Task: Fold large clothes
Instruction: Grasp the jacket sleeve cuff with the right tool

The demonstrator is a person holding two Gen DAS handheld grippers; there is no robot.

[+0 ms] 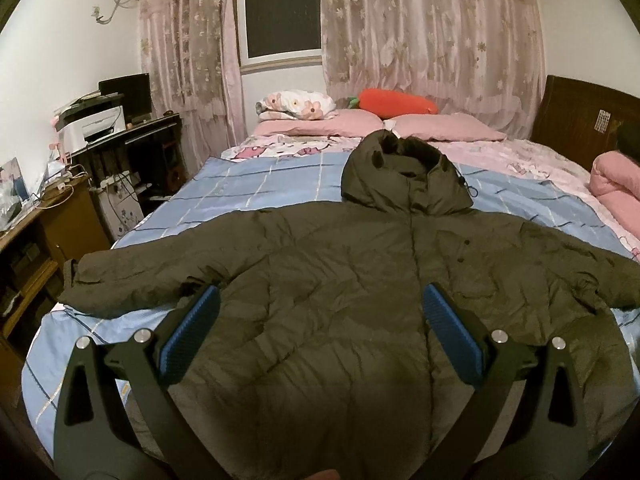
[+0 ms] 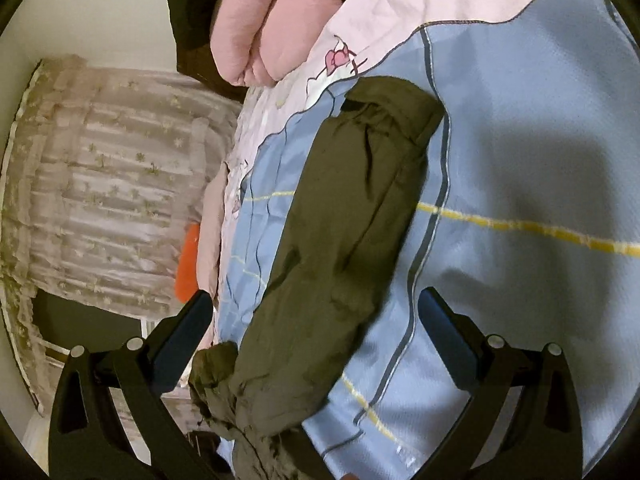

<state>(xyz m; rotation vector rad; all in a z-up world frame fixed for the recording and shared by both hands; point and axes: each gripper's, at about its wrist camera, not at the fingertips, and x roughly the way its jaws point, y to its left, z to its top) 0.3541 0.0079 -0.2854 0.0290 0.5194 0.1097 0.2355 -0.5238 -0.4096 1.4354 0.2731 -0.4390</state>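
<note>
A dark olive hooded padded jacket [image 1: 340,280] lies flat, front up, across the blue checked sheet [image 1: 256,188], sleeves spread to both sides, hood [image 1: 404,176] toward the pillows. My left gripper [image 1: 320,300] hangs open above the jacket's lower chest, blue pads [image 1: 192,328] wide apart, holding nothing. In the right wrist view one sleeve [image 2: 344,216] of the jacket stretches away over the sheet [image 2: 520,160], cuff [image 2: 384,100] at the far end. My right gripper [image 2: 316,300] is open above the sleeve near the shoulder, empty.
Pink pillows [image 1: 440,126], a floral pillow [image 1: 296,104] and a carrot plush [image 1: 396,102] lie at the head of the bed. A folded pink quilt [image 1: 616,184] sits at the right edge. A desk with a printer [image 1: 96,124] stands left of the bed.
</note>
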